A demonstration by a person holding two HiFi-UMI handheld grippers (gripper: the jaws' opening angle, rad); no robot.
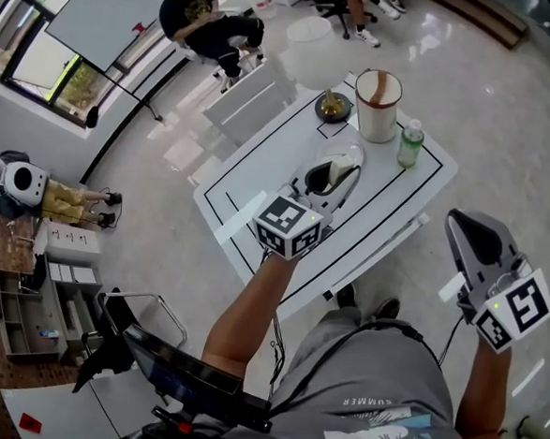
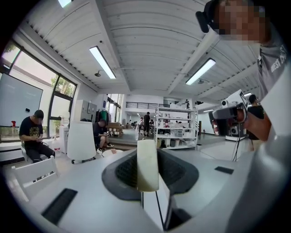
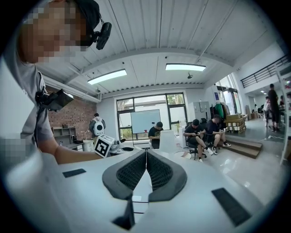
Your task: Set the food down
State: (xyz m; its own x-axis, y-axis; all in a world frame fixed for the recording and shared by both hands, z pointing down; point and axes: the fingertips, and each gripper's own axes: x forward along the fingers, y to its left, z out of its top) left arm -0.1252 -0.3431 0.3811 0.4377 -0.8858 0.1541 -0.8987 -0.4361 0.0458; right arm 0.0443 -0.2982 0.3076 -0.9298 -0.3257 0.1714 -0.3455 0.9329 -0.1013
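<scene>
Clamping a pale slab of food (image 2: 147,164), the left gripper (image 1: 346,163) hangs over the middle of the white bench (image 1: 259,180). The right gripper (image 3: 146,155) sits off the bench's right edge, closed tight on nothing. At the far end stand a bowl (image 1: 334,105), tub (image 1: 377,107) and green bottle (image 1: 410,144).

I see cream food (image 2: 148,166). The left gripper (image 1: 342,167) and right gripper (image 3: 146,154) are pale grey with black dotted pads. The marker cube (image 1: 289,226) bears black-and-white squares. The table (image 1: 259,180) is white with thin black lines. The bottle (image 1: 411,145) is green, the cup (image 1: 377,108) white, and the bowl (image 1: 334,106) dark.
</scene>
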